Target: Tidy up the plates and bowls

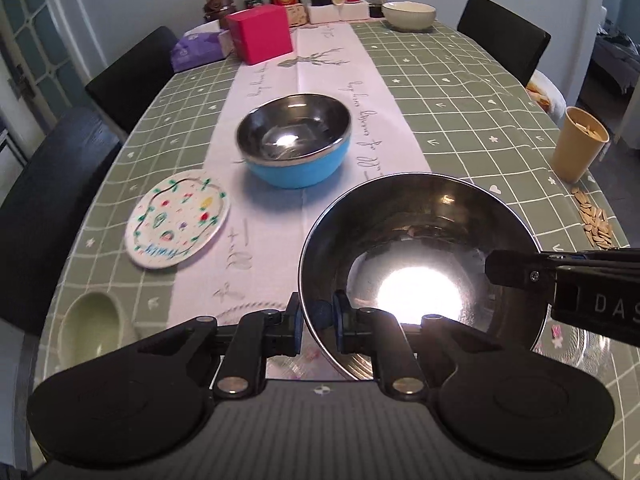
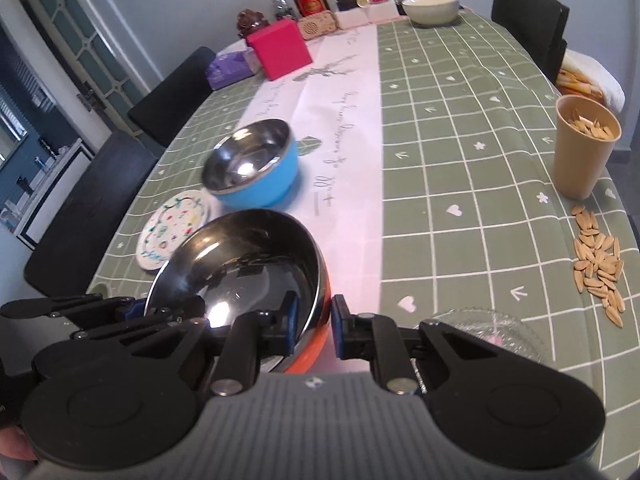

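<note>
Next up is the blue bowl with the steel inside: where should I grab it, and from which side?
Take the blue bowl by its rim, one finger inside and one outside. It stands upright and open, with smooth rounded walls that give no other purchase. Come from above at the near edge, which looks unobstructed; the painted plate lies close on its left.

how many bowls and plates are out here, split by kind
steel bowls: 2 (orange one held, blue one on the runner)
ceramic bowls: 2 (cream far end, pale green near edge)
glass dish: 1
painted plate: 1
total: 6
</note>
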A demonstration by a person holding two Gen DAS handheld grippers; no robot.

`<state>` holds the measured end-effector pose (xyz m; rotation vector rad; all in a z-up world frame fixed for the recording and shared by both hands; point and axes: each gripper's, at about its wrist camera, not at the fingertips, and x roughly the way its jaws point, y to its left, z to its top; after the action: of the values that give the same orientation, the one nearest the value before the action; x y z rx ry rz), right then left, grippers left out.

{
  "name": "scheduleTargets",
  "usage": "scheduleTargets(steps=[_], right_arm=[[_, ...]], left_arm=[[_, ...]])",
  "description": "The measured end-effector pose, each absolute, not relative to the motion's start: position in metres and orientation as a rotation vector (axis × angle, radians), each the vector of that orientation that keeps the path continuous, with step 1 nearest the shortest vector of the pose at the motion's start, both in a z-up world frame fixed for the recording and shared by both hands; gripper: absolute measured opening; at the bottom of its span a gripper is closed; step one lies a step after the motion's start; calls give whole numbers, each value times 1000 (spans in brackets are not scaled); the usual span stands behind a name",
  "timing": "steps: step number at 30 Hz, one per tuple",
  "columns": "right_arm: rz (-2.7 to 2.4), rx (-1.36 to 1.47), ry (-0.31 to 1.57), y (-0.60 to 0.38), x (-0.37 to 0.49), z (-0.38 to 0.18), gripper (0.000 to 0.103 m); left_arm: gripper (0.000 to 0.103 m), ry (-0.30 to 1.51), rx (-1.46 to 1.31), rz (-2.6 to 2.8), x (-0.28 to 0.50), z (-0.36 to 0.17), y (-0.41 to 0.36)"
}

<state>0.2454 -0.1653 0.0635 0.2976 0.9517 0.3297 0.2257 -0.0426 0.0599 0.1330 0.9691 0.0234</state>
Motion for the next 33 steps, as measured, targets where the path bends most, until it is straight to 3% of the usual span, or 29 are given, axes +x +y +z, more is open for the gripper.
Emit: scheduleTargets(steps=[14,33], right_arm=[[489,199,910,-107,162,89,18],[624,128,1120,-31,127,38,19]], left_arm=[[20,947,99,14,132,70,21],[23,1044,84,-20,70,32,97]])
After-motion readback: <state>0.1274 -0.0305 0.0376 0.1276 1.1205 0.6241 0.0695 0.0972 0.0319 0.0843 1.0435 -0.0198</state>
